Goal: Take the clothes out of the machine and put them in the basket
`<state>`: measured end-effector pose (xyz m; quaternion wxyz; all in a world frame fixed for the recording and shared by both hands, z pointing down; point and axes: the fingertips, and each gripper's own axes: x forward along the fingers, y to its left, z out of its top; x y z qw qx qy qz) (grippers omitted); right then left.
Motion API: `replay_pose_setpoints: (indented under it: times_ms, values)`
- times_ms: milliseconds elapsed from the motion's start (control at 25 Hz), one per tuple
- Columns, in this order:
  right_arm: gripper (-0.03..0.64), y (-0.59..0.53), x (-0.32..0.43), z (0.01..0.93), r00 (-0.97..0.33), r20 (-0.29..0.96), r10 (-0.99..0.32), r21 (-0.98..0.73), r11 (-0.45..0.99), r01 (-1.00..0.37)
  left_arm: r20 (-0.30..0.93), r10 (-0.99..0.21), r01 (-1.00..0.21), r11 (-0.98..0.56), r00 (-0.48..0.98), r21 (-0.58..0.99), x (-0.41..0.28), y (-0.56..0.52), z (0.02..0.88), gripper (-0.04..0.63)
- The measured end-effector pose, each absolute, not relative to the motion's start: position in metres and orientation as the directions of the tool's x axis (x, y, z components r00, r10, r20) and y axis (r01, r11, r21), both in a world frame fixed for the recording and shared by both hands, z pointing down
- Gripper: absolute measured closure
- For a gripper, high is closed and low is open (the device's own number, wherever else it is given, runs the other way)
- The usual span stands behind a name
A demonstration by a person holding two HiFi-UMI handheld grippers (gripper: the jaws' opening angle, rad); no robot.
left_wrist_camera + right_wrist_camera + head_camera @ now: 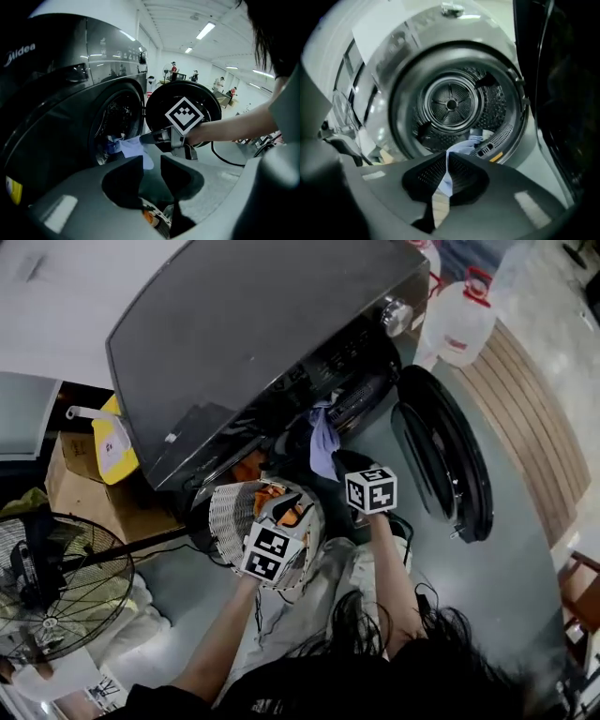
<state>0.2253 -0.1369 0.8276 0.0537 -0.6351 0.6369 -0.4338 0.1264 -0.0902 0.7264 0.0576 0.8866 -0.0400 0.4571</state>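
Observation:
The dark grey washing machine (253, 334) stands with its round door (441, 451) swung open. A light blue cloth (323, 442) hangs out of the drum (451, 104) mouth. My right gripper (330, 457) is shut on this cloth (449, 161) at the drum's lower lip. More clothes (480, 136) lie deep in the drum. My left gripper (281, 501) hovers open and empty (152, 171) over the white mesh basket (230, 517), which holds something orange. The left gripper view also has the right gripper (143, 138) pulling the blue cloth (133, 147).
A standing fan (47, 587) is at the lower left. A cardboard box (80, 488) and a yellow-and-white bottle (108, 442) sit beside the machine. White jugs (464, 320) and a slatted wooden board (525, 418) lie to the right, past the door.

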Motion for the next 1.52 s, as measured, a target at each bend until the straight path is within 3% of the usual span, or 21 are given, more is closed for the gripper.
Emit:
replay_pose_setpoints:
  times_ms: [360,680,1080,1520]
  values:
    - [0.577,-0.096,0.217,0.729,-0.244,0.415,-0.876,-0.689,-0.127,-0.714,0.829,-0.049,-0.137,-0.990,0.558,0.033,0.129,-0.074,0.678,0.471]
    - [0.577,-0.059,0.218,0.654,-0.317,0.359,-0.878,-0.719,-0.043,-0.694,0.817,-0.111,-0.228,-0.973,0.566,0.025,0.135,-0.060,0.656,0.469]
    - [0.577,-0.042,0.242,0.569,-0.381,0.295,-0.876,-0.727,0.053,-0.684,0.790,-0.158,-0.288,-0.957,0.593,0.024,0.137,-0.054,0.630,0.411]
    - [0.577,-0.055,0.287,0.443,-0.383,0.088,-0.919,-0.748,0.193,-0.635,0.772,-0.236,-0.380,-0.925,0.590,0.007,0.127,-0.075,0.625,0.406]
